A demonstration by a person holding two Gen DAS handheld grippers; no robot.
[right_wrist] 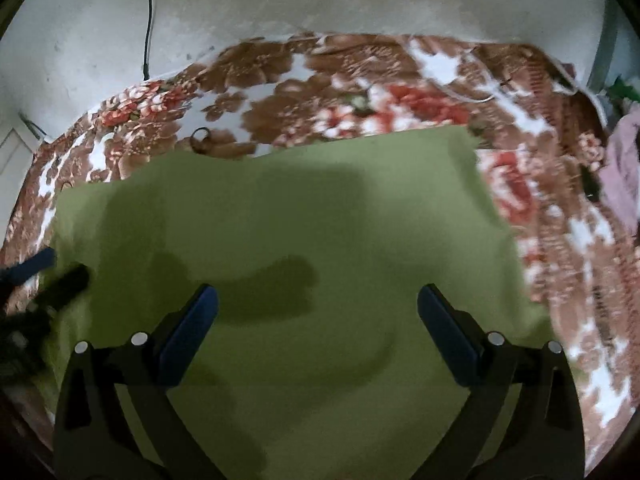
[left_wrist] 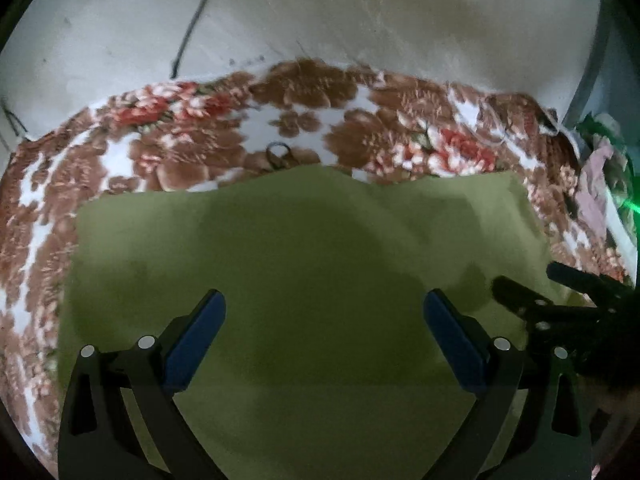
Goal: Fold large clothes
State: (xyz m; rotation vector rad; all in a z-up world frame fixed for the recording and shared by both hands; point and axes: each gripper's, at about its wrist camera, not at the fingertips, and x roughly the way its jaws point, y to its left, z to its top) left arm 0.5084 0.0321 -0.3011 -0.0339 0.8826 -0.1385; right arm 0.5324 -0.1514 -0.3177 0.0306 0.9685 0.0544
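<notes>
Green garment (left_wrist: 304, 280) lies flat on the floral blanket (left_wrist: 180, 136) covering the bed, roughly rectangular, far edge wavy near a small dark ring (left_wrist: 279, 155) on the blanket. My left gripper (left_wrist: 324, 332) is spread wide above the cloth's near half, blue pads (left_wrist: 196, 344) apart, nothing between them. My right gripper (right_wrist: 318, 328) is likewise released, jaws wide, hovering over the garment with shadows on the fabric below. In the left wrist view the right gripper shows at the right edge, over the garment's right border. In the right wrist view the left gripper (right_wrist: 48, 276) appears blurred at the left edge by the cloth's left side. Wall (left_wrist: 320, 20) behind the bed, dark cable (left_wrist: 196, 20) hanging down it. Pinkish clothes pile (right_wrist: 624, 160) at far right.
</notes>
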